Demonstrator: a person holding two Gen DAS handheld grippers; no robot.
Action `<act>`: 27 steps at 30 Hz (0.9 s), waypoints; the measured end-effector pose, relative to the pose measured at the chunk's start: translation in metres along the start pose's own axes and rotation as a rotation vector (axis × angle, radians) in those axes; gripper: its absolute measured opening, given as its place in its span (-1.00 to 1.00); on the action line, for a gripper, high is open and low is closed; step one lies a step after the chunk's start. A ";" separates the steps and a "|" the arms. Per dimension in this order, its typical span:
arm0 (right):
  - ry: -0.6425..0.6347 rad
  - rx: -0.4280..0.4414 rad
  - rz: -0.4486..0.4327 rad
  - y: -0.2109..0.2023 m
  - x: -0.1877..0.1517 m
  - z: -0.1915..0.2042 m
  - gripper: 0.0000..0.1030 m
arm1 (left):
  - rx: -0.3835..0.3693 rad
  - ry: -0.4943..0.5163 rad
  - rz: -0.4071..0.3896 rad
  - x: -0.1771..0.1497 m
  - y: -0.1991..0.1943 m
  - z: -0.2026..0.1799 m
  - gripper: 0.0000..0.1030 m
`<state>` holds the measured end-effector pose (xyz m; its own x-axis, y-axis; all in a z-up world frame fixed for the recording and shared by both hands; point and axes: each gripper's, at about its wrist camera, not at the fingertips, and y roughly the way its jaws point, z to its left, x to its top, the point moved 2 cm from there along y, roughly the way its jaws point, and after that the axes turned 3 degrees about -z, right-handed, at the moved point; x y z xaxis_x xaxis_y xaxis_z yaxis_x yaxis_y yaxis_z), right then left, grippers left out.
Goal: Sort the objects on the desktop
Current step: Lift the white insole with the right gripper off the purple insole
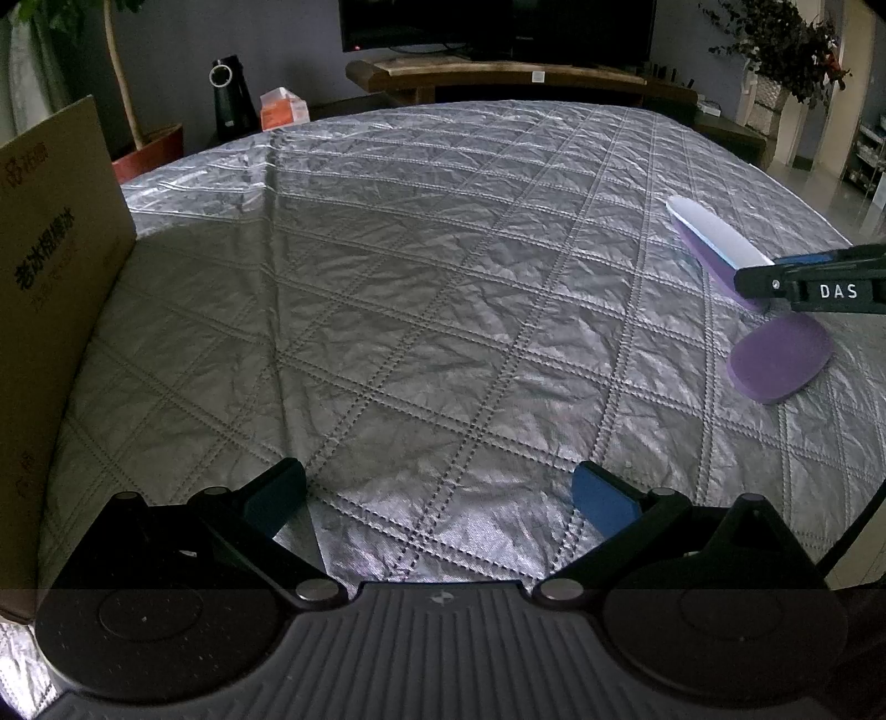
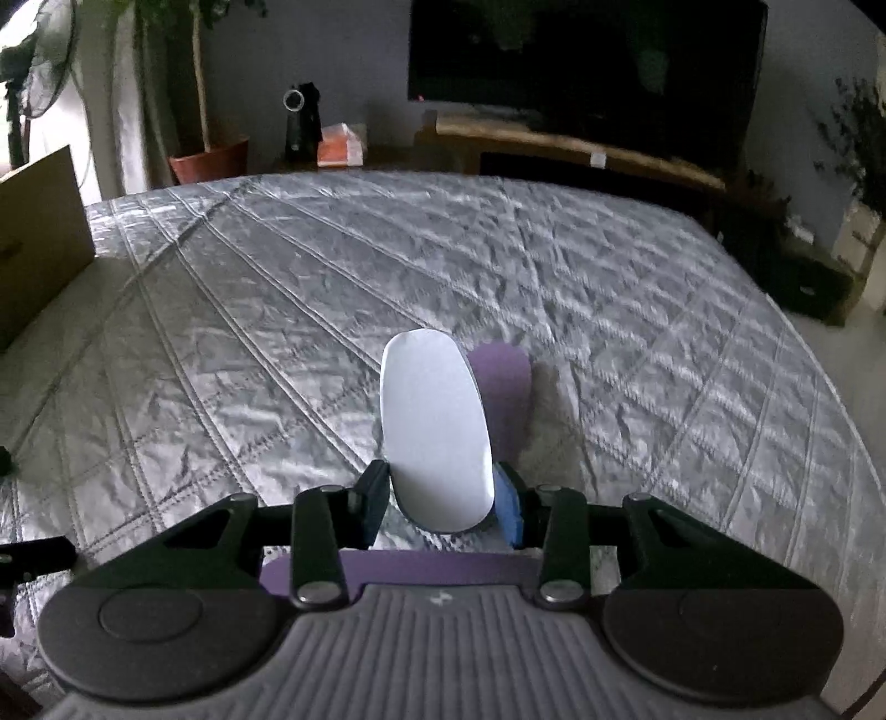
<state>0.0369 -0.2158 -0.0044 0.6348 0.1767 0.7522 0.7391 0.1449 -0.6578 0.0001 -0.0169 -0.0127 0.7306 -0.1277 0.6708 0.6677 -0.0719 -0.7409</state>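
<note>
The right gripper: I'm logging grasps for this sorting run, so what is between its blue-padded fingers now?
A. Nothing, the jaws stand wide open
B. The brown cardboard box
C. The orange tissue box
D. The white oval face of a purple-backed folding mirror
D. In the right wrist view the right gripper is shut on the white oval panel, with the purple base lying on the quilted silver cover.

This is a home living room: a dark television (image 1: 498, 25) stands on a low wooden stand (image 1: 498, 75) past the far edge of the quilted silver-covered counter (image 1: 415, 277), with potted plants (image 2: 207, 158), a standing fan (image 2: 39, 72) and a tissue box (image 1: 283, 108) around.
</note>
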 end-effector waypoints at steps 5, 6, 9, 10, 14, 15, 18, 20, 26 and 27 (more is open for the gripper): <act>-0.036 -0.056 -0.029 0.003 0.004 -0.002 -0.28 | 0.001 0.000 -0.001 0.000 0.000 0.000 1.00; -0.030 -0.071 -0.034 0.006 0.006 -0.006 -0.28 | 0.001 0.000 -0.002 -0.001 0.000 0.000 1.00; -0.006 -0.102 -0.048 0.013 0.010 -0.019 -0.28 | 0.001 0.001 -0.004 -0.001 0.000 0.000 1.00; 0.003 -0.105 -0.049 0.015 0.011 -0.023 -0.28 | 0.000 0.000 -0.005 -0.001 0.000 0.000 1.00; 0.045 -0.098 -0.023 0.021 0.011 -0.035 -0.28 | -0.001 0.000 -0.004 -0.001 0.000 0.000 1.00; 0.058 -0.097 -0.026 0.019 0.010 -0.037 -0.27 | 0.000 0.000 -0.003 -0.001 0.000 0.000 1.00; 0.106 -0.076 -0.022 0.018 0.009 -0.047 -0.27 | 0.001 -0.001 -0.001 0.000 -0.001 0.000 1.00; 0.125 -0.084 -0.017 0.018 0.007 -0.052 -0.26 | 0.000 -0.001 -0.001 -0.001 -0.001 0.000 1.00; 0.169 -0.054 0.021 0.024 0.003 -0.057 -0.16 | 0.002 0.000 -0.004 -0.001 -0.001 0.000 1.00; 0.178 -0.044 0.028 0.024 0.002 -0.056 -0.11 | 0.002 0.000 -0.004 -0.001 -0.001 0.000 1.00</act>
<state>0.0690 -0.2665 -0.0165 0.6824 0.0045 0.7310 0.7271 0.0992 -0.6794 -0.0010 -0.0171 -0.0125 0.7276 -0.1278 0.6739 0.6711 -0.0708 -0.7380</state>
